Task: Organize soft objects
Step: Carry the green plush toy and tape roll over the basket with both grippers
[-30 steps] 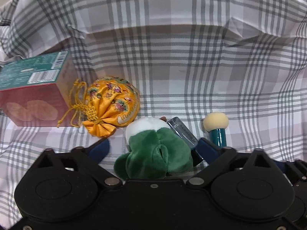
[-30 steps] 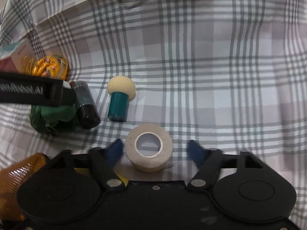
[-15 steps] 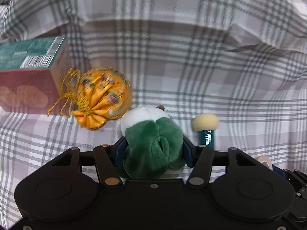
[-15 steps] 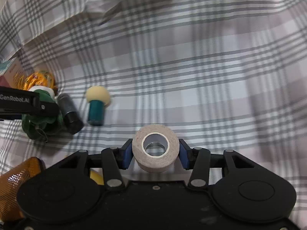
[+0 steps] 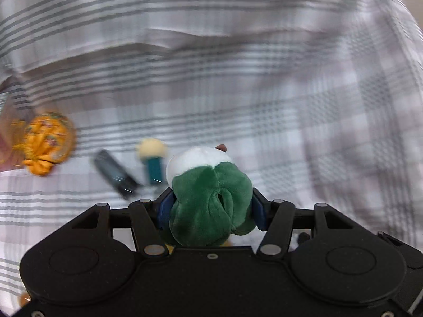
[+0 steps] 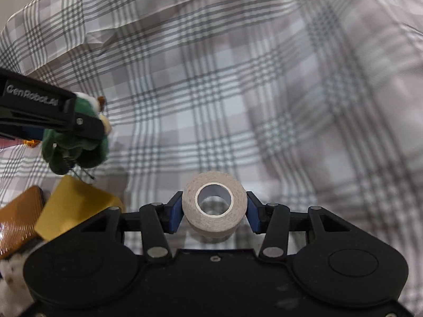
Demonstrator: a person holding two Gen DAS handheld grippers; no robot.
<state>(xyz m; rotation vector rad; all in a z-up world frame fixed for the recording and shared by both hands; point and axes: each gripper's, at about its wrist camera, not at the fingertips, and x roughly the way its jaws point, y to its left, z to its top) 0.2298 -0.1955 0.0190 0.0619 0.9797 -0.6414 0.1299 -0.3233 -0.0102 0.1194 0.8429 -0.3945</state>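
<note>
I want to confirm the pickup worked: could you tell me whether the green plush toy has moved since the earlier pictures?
Yes. The green plush toy, clamped in the left gripper, has gone rightward, away from the orange pouch.

Plaid cloth (image 5: 264,100) — pouch (image 5: 45,142), tube (image 5: 115,173)

So the green plush (image 5: 208,200), which was lying loose between open fingers a second ago, has been clamped by the left claw (image 5: 210,207) and lifted off the plaid cloth (image 5: 264,92). Same deal on the right: the tape roll (image 6: 214,204) has been pinched by the right claw (image 6: 214,211) and raised. The dark tube (image 5: 116,174) and mushroom-shaped thing (image 5: 152,158) have been left behind, now off to the left.
</note>
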